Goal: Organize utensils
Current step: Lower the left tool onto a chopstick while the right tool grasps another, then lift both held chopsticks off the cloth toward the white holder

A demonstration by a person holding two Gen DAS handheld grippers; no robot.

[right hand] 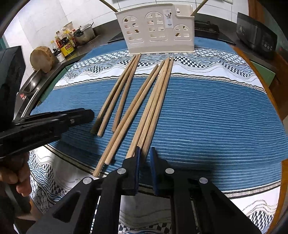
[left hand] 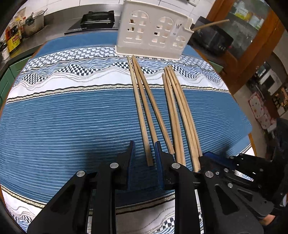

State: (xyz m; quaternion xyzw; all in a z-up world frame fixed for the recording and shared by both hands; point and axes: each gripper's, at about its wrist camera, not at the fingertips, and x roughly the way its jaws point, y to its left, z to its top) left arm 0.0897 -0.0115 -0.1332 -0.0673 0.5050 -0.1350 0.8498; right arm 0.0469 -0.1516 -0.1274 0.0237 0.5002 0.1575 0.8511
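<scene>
Right gripper jaws nearly closed, pinching one chopstick's near end. Left gripper narrow, straddling a loose chopstick. Pale wooden sticks fan toward 12 o'clock; white holder beyond on blue cloth.

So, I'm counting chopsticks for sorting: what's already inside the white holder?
The white holder has chopsticks poking out of its top, leaning sideways. Its cutouts show little else, and the walls hide the lower interior, so the total stays unclear.

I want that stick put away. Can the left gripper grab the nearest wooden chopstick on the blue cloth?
Probably yes. The left gripper already has its fingers on either side of that wooden chopstick's end, and nothing lies in between.
</scene>
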